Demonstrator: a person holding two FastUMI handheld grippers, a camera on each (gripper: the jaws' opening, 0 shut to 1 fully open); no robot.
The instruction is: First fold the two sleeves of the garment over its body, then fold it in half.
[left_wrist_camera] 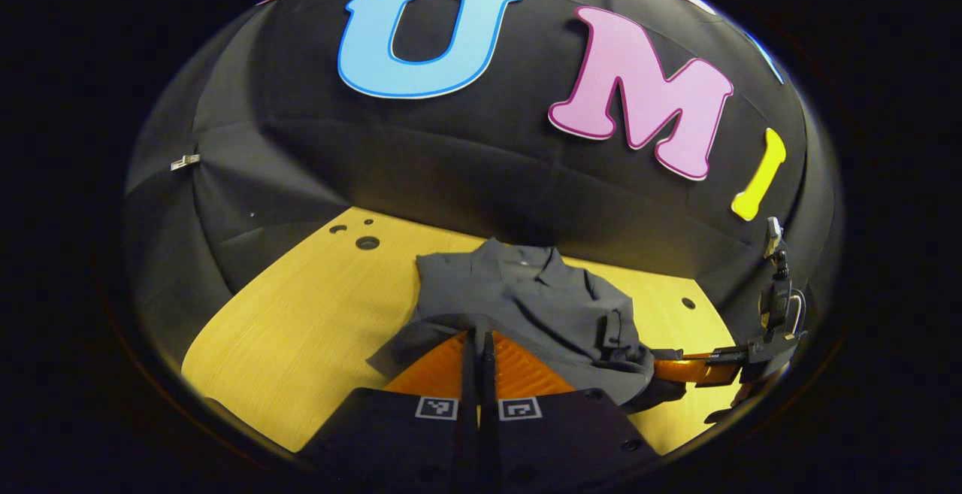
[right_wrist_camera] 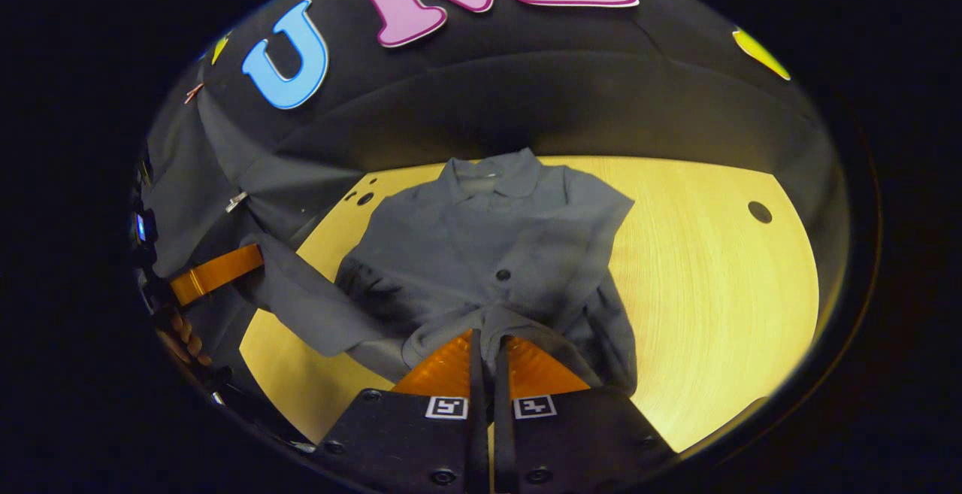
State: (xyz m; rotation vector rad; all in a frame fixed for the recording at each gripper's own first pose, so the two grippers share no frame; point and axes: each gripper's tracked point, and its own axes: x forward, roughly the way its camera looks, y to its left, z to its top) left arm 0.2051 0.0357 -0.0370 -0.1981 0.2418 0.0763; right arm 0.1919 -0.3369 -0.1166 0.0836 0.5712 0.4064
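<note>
A grey collared shirt [left_wrist_camera: 526, 298] lies on the yellow wooden table [left_wrist_camera: 301, 328], its collar toward the far wall. In the right gripper view a sleeve looks folded across the shirt [right_wrist_camera: 488, 238] near a dark button. My left gripper [left_wrist_camera: 479, 336] is shut on the shirt's near edge, and the cloth drapes over both fingers. My right gripper [right_wrist_camera: 488, 340] is likewise shut on the near hem. Each gripper shows in the other's view: the right gripper [left_wrist_camera: 669, 365] pinches the bunched right corner, and the left gripper [right_wrist_camera: 255, 257] holds a raised corner off the table.
Small round holes [left_wrist_camera: 367, 242] mark the far left of the table, and another hole [right_wrist_camera: 759, 212] sits at its right. Bare tabletop [right_wrist_camera: 714, 291] stretches to the right of the shirt. A hand [right_wrist_camera: 184, 340] holds the left gripper near the table's left edge.
</note>
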